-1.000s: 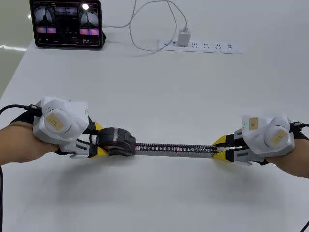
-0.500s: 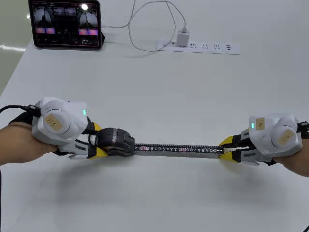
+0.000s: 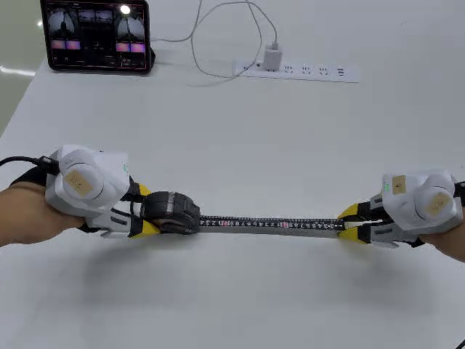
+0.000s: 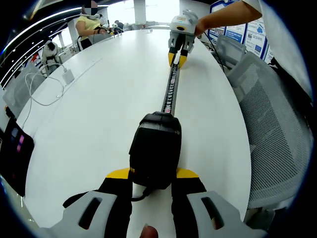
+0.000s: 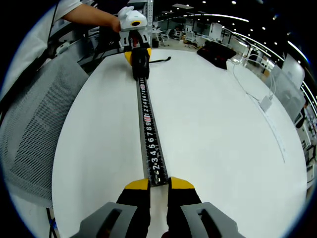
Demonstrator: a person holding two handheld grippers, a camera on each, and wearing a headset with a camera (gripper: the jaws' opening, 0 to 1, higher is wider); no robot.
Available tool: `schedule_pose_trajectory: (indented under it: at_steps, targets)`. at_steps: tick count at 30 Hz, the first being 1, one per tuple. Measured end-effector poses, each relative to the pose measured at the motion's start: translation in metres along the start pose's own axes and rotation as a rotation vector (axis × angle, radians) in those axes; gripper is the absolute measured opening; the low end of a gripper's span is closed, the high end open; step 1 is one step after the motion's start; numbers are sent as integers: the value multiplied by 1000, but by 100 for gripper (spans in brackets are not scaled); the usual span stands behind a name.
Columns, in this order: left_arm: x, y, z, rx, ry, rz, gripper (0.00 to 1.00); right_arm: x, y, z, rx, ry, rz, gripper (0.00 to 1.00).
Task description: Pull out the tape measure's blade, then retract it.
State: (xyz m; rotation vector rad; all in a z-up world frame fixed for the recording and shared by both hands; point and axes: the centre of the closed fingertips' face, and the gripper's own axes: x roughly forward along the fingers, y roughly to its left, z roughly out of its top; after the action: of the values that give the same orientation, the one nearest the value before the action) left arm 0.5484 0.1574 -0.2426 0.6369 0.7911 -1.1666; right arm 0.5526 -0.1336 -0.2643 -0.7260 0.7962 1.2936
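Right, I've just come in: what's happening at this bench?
A person is working a tape measure with a hand-held gripper in each hand. The left hand-held gripper clamps the case, and the right hand-held gripper pinches the tip of the blade. The blade is drawn out in a straight line low over the white table between them. The pull-out looks done or nearly so; retraction has not yet begun.

I see a tablet (image 3: 98, 35) at the table's (image 3: 240, 145) far left corner, and a power strip (image 3: 312, 71) with a charger (image 3: 272, 57) plugged in.
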Motion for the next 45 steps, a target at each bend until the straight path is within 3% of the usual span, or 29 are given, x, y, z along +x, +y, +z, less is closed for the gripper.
schedule_pose_trajectory:
  at_steps: [14, 31, 45]
  targets:
    - [1, 0, 1, -15, 8, 8, 26, 0, 1, -1, 11, 30, 26, 9]
    - [2, 2, 1, -24, 38, 25, 27, -2, 1, -3, -30, 95, 61, 11]
    - [3, 2, 2, -46, 33, 21, 28, -1, 2, -4, -22, 107, 72, 11]
